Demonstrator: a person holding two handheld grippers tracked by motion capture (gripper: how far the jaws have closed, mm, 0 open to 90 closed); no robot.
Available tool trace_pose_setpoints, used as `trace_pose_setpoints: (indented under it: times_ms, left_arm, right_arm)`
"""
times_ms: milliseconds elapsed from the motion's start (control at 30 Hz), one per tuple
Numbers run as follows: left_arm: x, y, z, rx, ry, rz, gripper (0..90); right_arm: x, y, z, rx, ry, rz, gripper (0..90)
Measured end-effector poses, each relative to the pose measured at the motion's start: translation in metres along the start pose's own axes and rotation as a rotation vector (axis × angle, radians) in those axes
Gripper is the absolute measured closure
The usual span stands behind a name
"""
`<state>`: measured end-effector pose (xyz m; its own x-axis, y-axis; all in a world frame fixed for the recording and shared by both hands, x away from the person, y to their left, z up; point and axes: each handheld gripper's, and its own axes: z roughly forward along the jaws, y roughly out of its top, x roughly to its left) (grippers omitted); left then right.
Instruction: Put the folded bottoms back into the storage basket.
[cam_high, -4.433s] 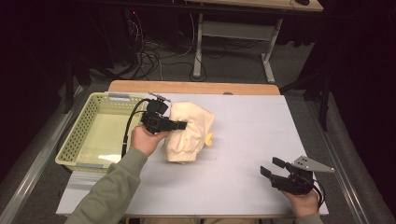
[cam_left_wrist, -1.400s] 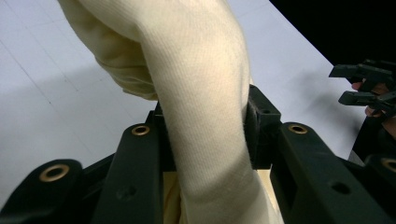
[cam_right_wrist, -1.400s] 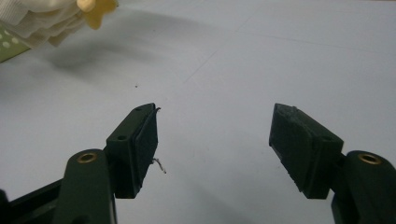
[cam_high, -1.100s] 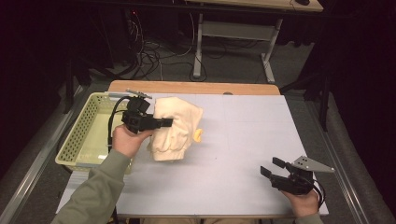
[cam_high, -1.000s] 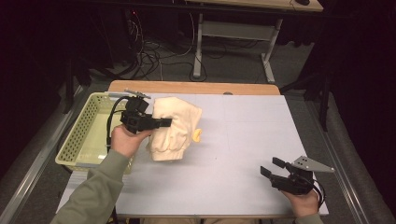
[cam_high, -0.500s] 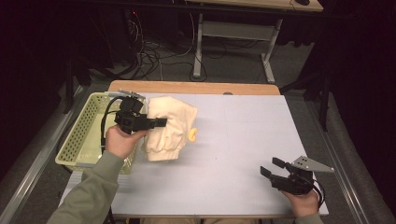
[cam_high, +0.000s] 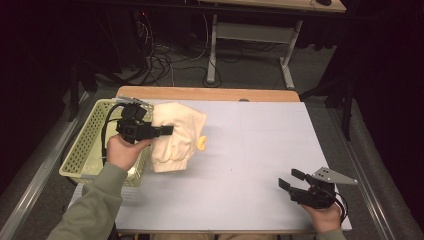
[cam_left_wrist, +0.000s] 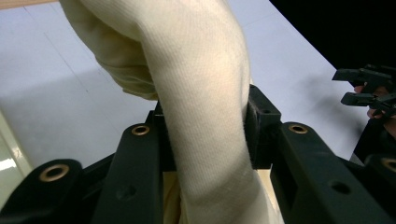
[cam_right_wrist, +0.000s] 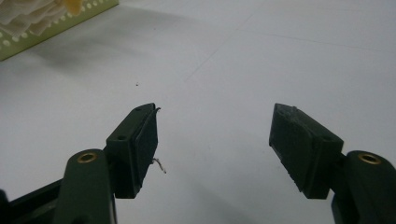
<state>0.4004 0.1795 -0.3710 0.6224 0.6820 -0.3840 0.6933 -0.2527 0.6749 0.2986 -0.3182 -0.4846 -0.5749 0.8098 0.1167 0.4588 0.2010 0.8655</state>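
A cream-coloured folded garment (cam_high: 179, 135) hangs lifted over the left part of the white table, with a small yellow patch (cam_high: 202, 144) at its right edge. My left gripper (cam_high: 167, 131) is shut on a thick fold of it; in the left gripper view the cloth (cam_left_wrist: 205, 93) fills the gap between both pads. The bundle sits just right of the pale green basket (cam_high: 85, 150). My right gripper (cam_high: 289, 180) rests low at the table's front right, open, with nothing between its fingers (cam_right_wrist: 142, 140).
The perforated basket stands at the table's left edge, and its corner (cam_right_wrist: 28, 37) shows in the right gripper view. A wooden strip (cam_high: 200, 93) runs along the table's far edge. Beyond it are a desk frame (cam_high: 250, 35) and cables on the floor.
My left gripper has carried the cream garment leftward, closer to the basket. The right gripper has stayed where it was.
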Motion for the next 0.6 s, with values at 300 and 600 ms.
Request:
trace_pose_setpoints:
  times_ms: [300,600]
  left_arm:
    - [0.004,-0.003,-0.007,-0.005,0.008,-0.01,62.8]
    - [0.008,-0.005,-0.013,-0.017,0.006,-0.019,62.8]
  right_arm:
    - [0.0,0.0,0.0,0.001,0.001,0.001,32.9]
    - [0.0,0.0,0.0,0.002,0.002,0.0,32.9]
